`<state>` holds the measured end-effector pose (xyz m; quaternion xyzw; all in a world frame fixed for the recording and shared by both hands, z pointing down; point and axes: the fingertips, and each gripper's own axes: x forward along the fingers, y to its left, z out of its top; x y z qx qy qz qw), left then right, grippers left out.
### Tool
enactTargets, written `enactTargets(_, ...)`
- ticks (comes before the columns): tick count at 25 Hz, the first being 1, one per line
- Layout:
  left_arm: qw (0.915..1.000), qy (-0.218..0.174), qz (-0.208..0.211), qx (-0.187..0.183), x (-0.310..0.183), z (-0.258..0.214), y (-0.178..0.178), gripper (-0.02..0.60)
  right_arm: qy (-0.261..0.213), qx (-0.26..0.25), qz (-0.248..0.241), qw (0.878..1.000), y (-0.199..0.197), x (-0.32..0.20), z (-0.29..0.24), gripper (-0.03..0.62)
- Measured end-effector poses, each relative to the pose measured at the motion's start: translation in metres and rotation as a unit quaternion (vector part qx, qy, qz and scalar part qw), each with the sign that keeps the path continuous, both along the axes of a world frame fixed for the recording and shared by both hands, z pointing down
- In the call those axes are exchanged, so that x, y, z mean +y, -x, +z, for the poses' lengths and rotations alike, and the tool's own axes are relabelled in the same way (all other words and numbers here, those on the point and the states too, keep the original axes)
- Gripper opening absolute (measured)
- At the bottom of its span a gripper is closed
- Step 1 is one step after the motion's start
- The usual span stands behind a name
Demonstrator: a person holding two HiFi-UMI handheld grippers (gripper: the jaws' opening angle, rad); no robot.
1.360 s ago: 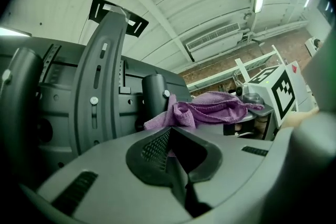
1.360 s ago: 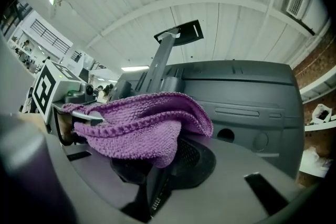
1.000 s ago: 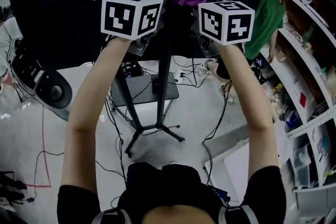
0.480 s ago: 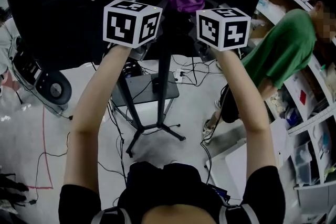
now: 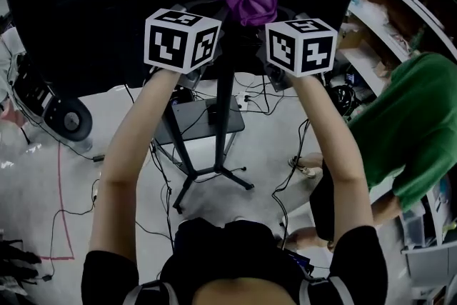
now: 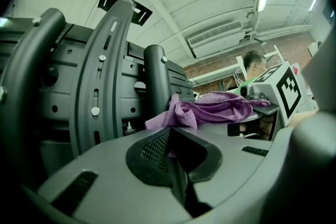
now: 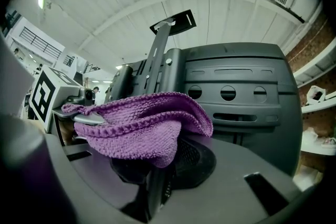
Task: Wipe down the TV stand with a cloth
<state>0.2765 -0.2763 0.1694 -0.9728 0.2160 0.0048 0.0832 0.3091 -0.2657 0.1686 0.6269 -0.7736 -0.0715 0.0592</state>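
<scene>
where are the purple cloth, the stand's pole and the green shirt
purple cloth (image 5: 250,0): head view, middle of the bunched fabric
stand's pole (image 5: 223,107): head view, midway down the upright
green shirt (image 5: 418,121): head view, middle of the back

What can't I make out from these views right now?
- Right gripper view: right gripper tips, under the cloth.
- Left gripper view: how much cloth the left gripper pinches, behind its tips.
- Head view: both sets of jaws, behind the cubes.
- Every view: whether the cloth touches the stand.
</scene>
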Motion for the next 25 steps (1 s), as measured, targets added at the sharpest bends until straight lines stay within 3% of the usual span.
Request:
enactTargets(12,0.9997,0.019,0.009,-0.007,-0.003,0.044,0.002,0.006,0.02,-0.015,0.019,1.0,0.004,0.002,0.042,0.064)
enactTargets(25,0.9995,0.016,0.017,-0.023,-0.006,0.095,0.001,0.006,0.028,-0.032,0.042,0.998,0.004,0.001,0.094,0.064)
